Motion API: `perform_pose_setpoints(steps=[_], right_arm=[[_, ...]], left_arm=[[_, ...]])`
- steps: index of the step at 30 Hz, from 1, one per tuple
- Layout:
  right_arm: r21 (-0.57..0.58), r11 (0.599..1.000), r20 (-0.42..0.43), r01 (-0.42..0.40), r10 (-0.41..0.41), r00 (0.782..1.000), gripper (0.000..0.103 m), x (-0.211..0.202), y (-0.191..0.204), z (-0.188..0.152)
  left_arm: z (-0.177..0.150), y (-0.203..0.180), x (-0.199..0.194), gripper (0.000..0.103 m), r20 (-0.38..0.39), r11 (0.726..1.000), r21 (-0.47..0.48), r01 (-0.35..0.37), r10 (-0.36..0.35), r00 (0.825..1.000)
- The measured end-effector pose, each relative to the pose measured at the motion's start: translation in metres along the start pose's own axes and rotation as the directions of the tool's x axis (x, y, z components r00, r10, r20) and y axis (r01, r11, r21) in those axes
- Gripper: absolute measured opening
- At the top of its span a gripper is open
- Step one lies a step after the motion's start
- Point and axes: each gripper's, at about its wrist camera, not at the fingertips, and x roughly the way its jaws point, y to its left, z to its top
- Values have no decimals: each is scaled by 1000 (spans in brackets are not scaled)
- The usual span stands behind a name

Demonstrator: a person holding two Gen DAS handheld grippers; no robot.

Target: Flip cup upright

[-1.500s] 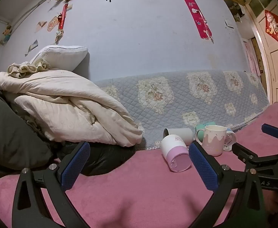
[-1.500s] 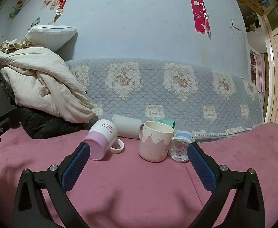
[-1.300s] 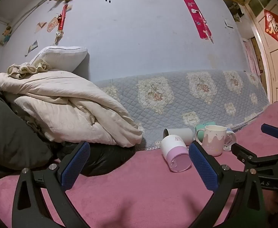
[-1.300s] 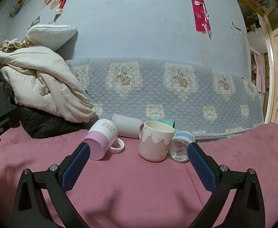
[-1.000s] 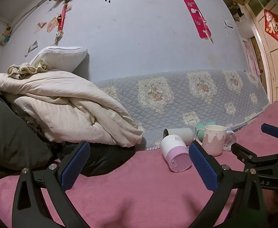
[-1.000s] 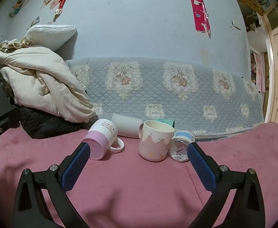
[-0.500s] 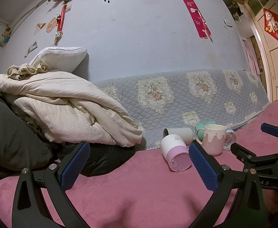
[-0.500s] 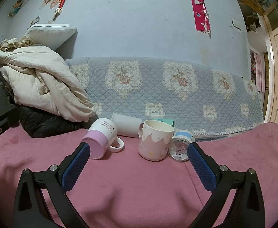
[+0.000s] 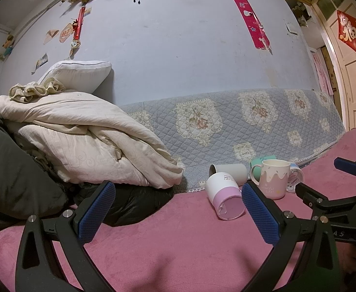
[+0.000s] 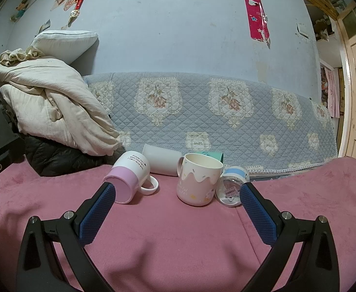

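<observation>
A white and lilac mug (image 10: 129, 177) lies on its side on the pink blanket (image 10: 173, 233), its base toward me; it also shows in the left wrist view (image 9: 224, 198). A pink mug with white drips (image 10: 198, 182) stands upright beside it (image 9: 274, 178). A clear cup with a blue band (image 10: 232, 187) lies on its side to the right. A plain white cup (image 10: 163, 161) and a green cup (image 10: 213, 155) lie behind. My right gripper (image 10: 176, 215) is open and empty, short of the cups. My left gripper (image 9: 178, 209) is open and empty, left of them.
A heap of cream quilts (image 9: 85, 141) with a pillow (image 9: 78, 74) and dark jackets (image 9: 129, 200) fills the left. A grey quilted cover (image 10: 226, 114) runs along the wall behind the cups. The right gripper's frame (image 9: 336, 202) stands at the left view's right edge.
Almost nothing. Both grippers stay open and nearly still; the cups have not moved.
</observation>
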Motion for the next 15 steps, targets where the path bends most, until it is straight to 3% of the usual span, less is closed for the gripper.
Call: perform_pose_setpoints(steps=[15], right_arm=[[1, 1000, 2, 1, -1, 1000, 103, 0, 0, 0]], left_arm=[[0, -2, -2, 103, -2, 1000, 5, 0, 0, 1000]])
